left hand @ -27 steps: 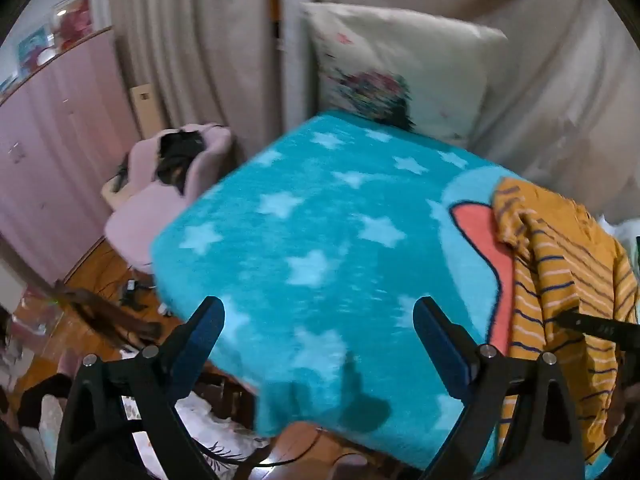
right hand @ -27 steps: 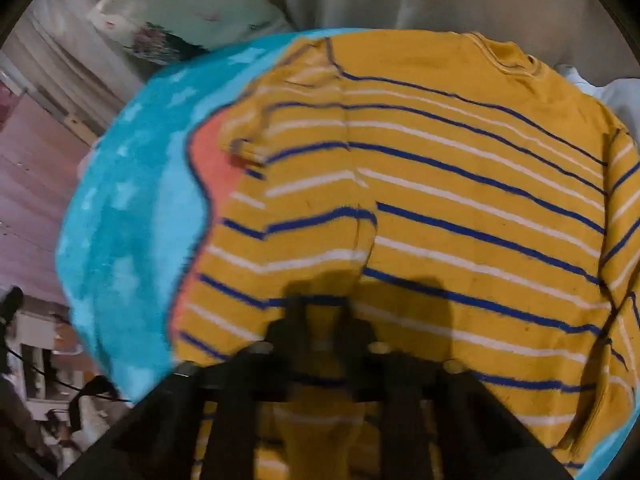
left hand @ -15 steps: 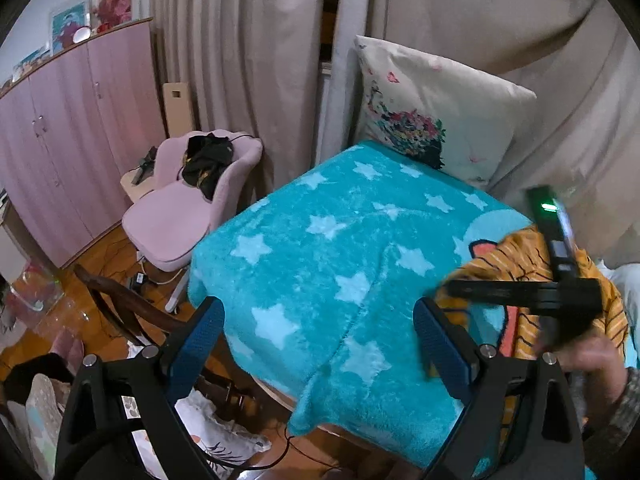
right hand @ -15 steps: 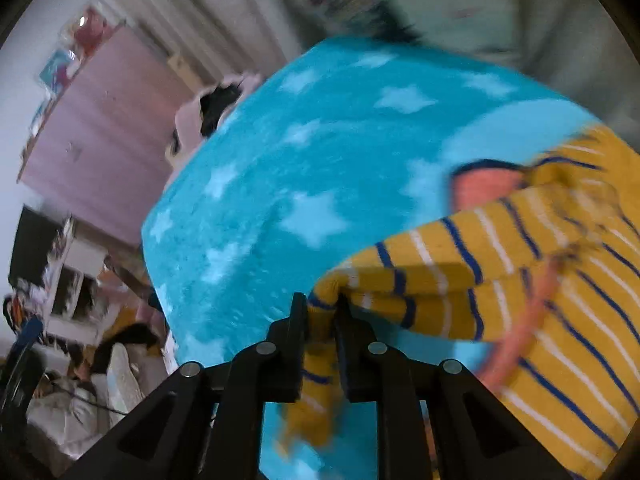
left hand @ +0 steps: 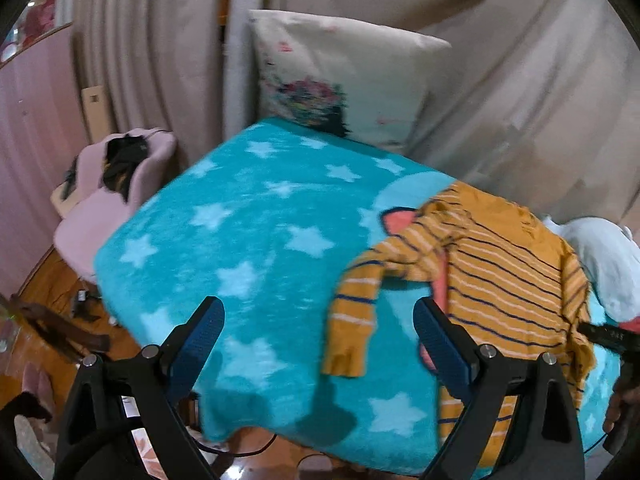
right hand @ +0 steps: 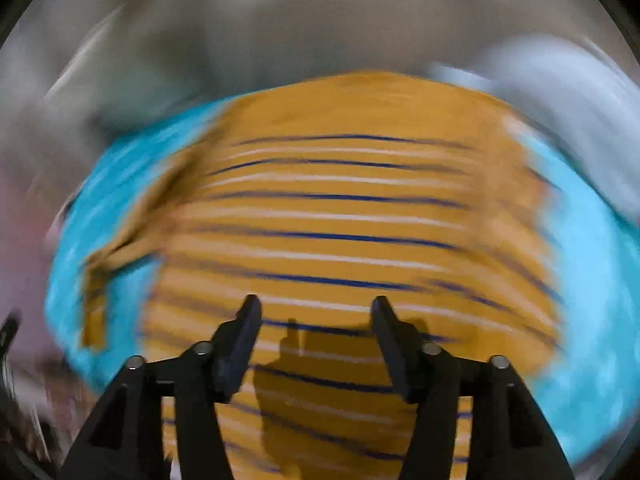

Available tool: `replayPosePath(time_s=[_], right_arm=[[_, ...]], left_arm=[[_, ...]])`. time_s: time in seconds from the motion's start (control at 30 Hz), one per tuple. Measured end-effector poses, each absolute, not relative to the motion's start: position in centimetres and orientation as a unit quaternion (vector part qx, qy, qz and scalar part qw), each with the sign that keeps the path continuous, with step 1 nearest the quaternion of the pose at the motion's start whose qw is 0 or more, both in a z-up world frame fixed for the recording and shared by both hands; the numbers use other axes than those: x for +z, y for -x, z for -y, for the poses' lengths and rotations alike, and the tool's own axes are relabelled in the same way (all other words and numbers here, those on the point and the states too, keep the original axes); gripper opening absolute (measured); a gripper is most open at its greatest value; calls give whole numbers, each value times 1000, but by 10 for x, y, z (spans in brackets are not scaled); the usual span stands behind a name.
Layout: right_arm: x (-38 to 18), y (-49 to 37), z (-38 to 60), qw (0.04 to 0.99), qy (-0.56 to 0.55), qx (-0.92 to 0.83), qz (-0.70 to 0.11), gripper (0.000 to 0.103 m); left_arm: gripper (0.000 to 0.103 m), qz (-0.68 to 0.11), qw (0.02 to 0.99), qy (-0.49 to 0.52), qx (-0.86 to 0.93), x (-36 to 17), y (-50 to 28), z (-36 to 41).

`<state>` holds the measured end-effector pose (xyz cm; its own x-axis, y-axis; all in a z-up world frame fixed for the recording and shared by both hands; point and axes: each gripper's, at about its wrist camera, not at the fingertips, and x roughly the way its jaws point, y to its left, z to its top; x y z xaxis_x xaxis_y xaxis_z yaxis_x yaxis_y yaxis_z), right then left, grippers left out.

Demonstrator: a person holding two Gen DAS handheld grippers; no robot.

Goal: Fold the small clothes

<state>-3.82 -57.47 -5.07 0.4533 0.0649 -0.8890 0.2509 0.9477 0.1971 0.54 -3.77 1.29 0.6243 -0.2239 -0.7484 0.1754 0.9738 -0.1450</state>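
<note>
A mustard-yellow striped long-sleeve top (left hand: 508, 264) lies on the right part of the turquoise star blanket (left hand: 248, 232), its left sleeve (left hand: 356, 316) spread out to the left and bent toward me. My left gripper (left hand: 316, 320) is open and empty, above the blanket's near edge, the sleeve cuff between its fingers in view. My right gripper (right hand: 316, 316) is open and empty, hovering over the top's lower body (right hand: 340, 232); this view is motion-blurred. Part of the right tool (left hand: 608, 336) shows at the far right edge.
A floral pillow (left hand: 340, 80) leans on beige curtains at the bed's head. A white cloth (left hand: 604, 260) lies right of the top. A pink chair (left hand: 116, 188) with dark clothes stands left of the bed, with floor clutter below.
My right gripper pulled the sleeve out to the left, let it go and opened, then swung back over the top's body. The sleeve now lies spread on the blanket. My left gripper stayed open.
</note>
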Motion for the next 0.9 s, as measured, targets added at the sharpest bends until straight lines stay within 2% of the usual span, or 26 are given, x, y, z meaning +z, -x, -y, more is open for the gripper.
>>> replayPosePath(time_s=[0.07,0.17,0.37,0.4,0.43,0.47,0.6,0.67,0.77,0.9], right_arm=[[-60,61,640,816,-189,-141,-528,66],[-63,71,665,815,-205,-136,-524,67],[-90,37,622,838,-59,-69,-537,70],[-99,29,616,837,-26,-74,-542,65],[-106,26,618,837,-19,-68,-543,51],[-112,26,624,836,-31,-56,-545,9],[-88,42,681,853,-154,-39,-498,9],[-73,52,720,862,-179,-72,-469,9],[-67,57,778,861,-180,-156,-450,9],[-93,60,857,801,-150,-348,-463,13]], left_arm=[[95,-424,896,30,-126,12,-6,54],[95,-427,893,22,-142,13,-3,81],[95,-424,889,-9,-173,26,15,142],[95,-422,889,-15,-176,28,19,150],[95,-421,889,-21,-180,29,24,160],[95,-420,889,-24,-181,30,29,167],[95,-426,889,-31,-169,28,39,182],[95,-434,886,-20,-161,24,42,184],[95,-440,886,-9,-144,18,47,183],[95,-454,883,0,-119,6,50,174]])
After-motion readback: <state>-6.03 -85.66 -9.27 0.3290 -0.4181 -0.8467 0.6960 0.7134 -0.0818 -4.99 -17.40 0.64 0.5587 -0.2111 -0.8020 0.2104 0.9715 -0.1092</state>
